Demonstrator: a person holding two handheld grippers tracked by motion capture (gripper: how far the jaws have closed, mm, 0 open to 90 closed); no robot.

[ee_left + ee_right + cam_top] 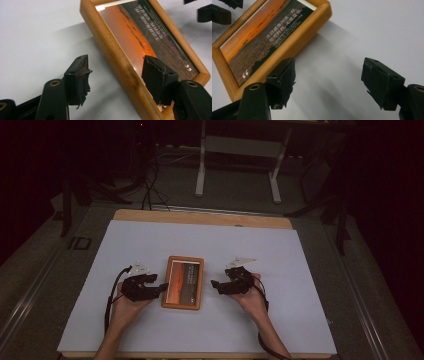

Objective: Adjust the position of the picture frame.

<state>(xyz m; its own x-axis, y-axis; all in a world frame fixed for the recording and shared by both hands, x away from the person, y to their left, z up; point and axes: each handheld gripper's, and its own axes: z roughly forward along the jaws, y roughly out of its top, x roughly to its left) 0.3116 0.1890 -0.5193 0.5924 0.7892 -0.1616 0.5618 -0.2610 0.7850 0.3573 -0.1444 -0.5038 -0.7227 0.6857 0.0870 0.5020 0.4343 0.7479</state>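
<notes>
A wooden picture frame (183, 282) lies flat on the white sheet, holding an orange sunset print with white lettering. My left gripper (162, 288) is at the frame's left edge, open. In the left gripper view it (116, 65) straddles the frame's (140, 37) wooden side, with one pad over the glass and the other over the sheet, clear of the wood. My right gripper (216, 285) rests just right of the frame, open. In the right gripper view it (329, 65) has only bare sheet between its pads, and one pad sits close beside the frame's (262, 37) edge.
The white sheet (150, 240) covers a wooden table whose far edge (200, 217) shows behind it. A white metal stand (240, 150) and cables (150, 185) are on the floor beyond. Each gripper view catches the opposite gripper (205, 12) (222, 12) across the frame.
</notes>
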